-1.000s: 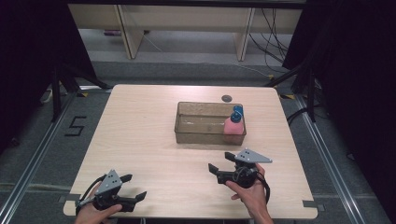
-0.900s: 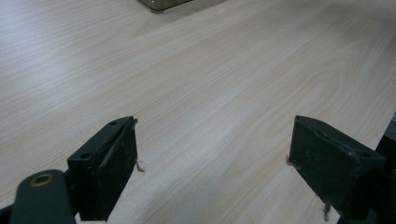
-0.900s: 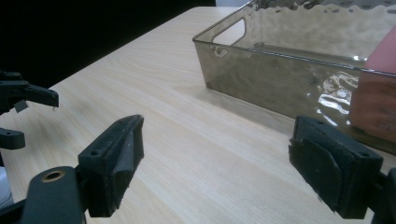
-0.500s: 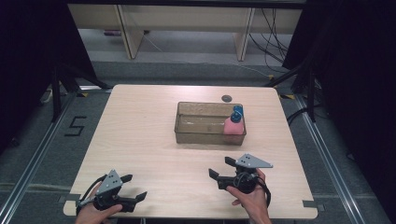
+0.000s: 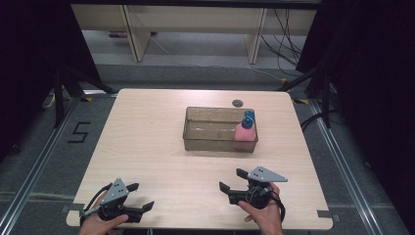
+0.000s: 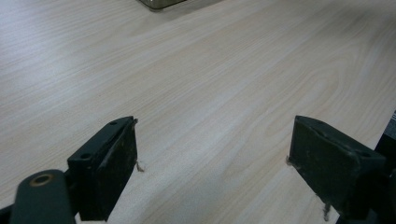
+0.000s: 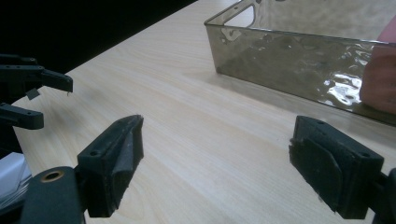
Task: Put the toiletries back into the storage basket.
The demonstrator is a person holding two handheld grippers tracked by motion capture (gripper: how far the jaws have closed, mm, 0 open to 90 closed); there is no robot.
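The bottle [image 5: 244, 130] stood upright, cap up, in the bin [image 5: 213, 129], at twelve o'clock from the right gripper's [image 5: 233, 180] wide, empty jaws.

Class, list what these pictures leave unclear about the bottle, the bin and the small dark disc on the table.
- Pink bottle: in the right gripper view the frame edge cuts it off; any label is too small in the high view.
- Bin: the left gripper view's top edge leaves just a corner.
- Dark disc: too small in the high view to tell what it is.
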